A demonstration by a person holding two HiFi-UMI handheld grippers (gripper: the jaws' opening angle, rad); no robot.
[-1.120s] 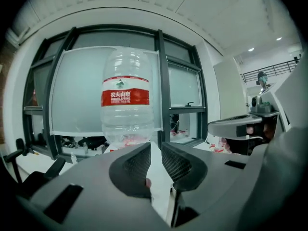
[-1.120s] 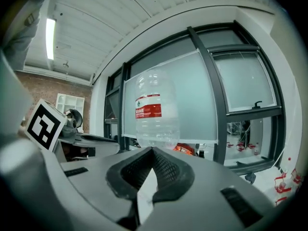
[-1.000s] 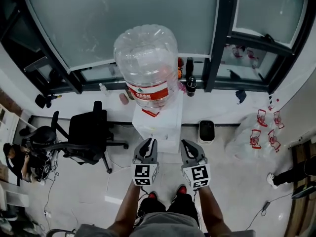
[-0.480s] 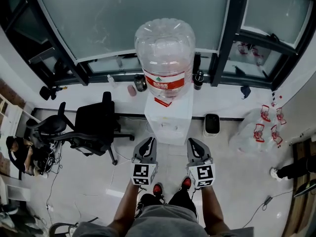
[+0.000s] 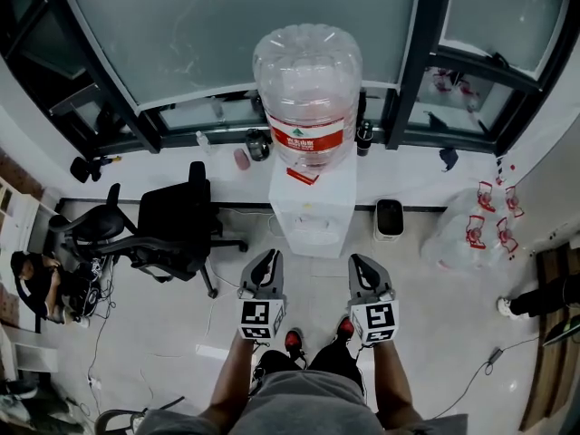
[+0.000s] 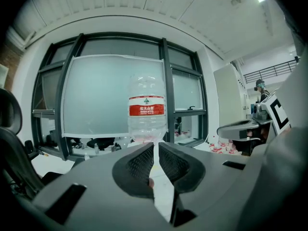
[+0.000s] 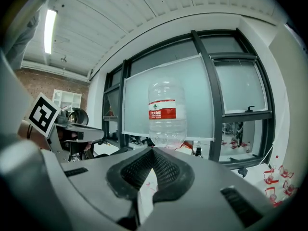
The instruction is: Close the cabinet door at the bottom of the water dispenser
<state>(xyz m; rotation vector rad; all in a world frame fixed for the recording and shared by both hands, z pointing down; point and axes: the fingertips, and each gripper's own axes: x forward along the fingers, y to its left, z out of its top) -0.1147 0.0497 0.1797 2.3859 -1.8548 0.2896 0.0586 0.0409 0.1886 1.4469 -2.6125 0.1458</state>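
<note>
Grey floor [image 5: 435, 333]; water dispenser [image 5: 313, 214] against dark-framed window [image 5: 227, 34]; office chair [image 5: 177, 217] left.

Office: swivel chair [image 5: 177, 220], water dispenser [image 5: 314, 214] w/ bottle [image 5: 308, 80], big glazed windows [image 5: 227, 34].

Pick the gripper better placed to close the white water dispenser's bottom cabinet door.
Left, marginally: left gripper, jaws just closing, empty, sits slightly nearer the white water dispenser than right gripper; neither touches.
</note>
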